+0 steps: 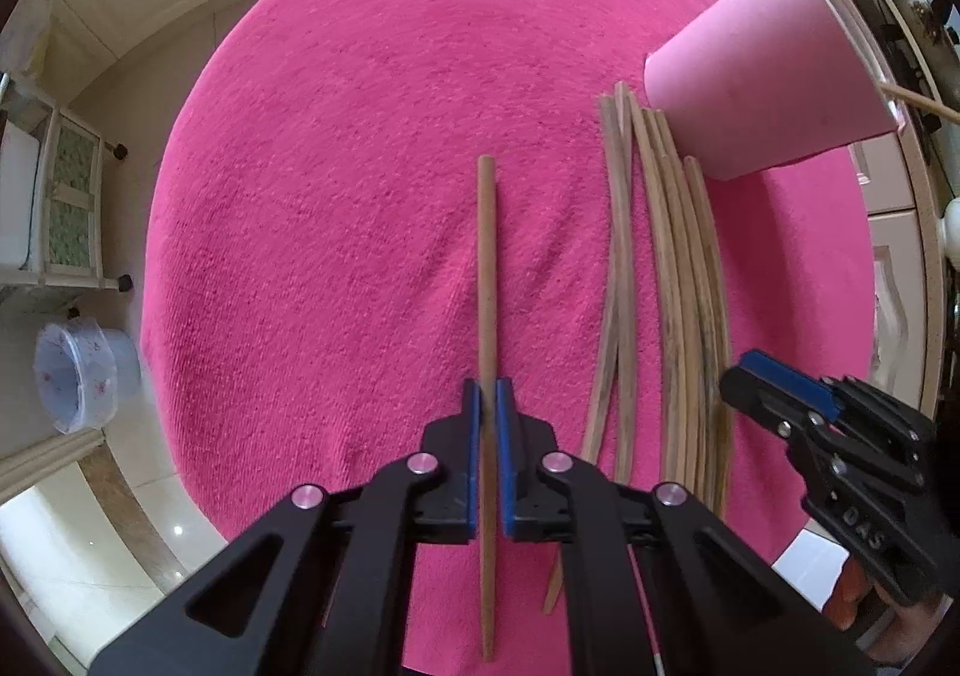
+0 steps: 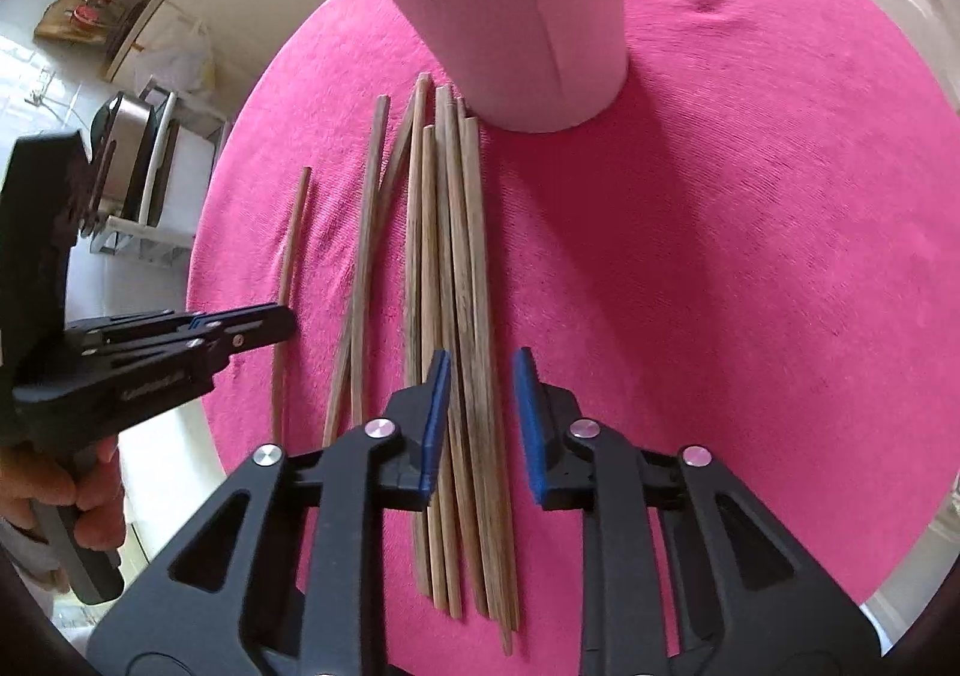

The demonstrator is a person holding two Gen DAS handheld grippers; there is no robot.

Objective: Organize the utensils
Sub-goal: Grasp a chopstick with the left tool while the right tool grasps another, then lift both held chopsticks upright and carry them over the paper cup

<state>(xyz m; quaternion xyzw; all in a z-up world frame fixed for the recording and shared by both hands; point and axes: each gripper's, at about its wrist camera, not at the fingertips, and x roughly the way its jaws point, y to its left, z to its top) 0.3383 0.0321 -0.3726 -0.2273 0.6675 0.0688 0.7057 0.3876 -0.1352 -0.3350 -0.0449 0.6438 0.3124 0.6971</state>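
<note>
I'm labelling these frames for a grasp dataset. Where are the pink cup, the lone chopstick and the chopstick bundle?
pink cup [image 2: 510, 10]: right wrist view, side wall.
lone chopstick [image 1: 486, 256]: left wrist view, mid-shaft.
chopstick bundle [image 2: 456, 232]: right wrist view, middle of the sticks.

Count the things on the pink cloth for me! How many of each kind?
Chopsticks: 8. That is 1 single chopstick pinched by the left gripper, plus 7 in the chopstick pile. The pile overlaps, so its count could be slightly off.
Pink cup: 1
Total: 9
</note>
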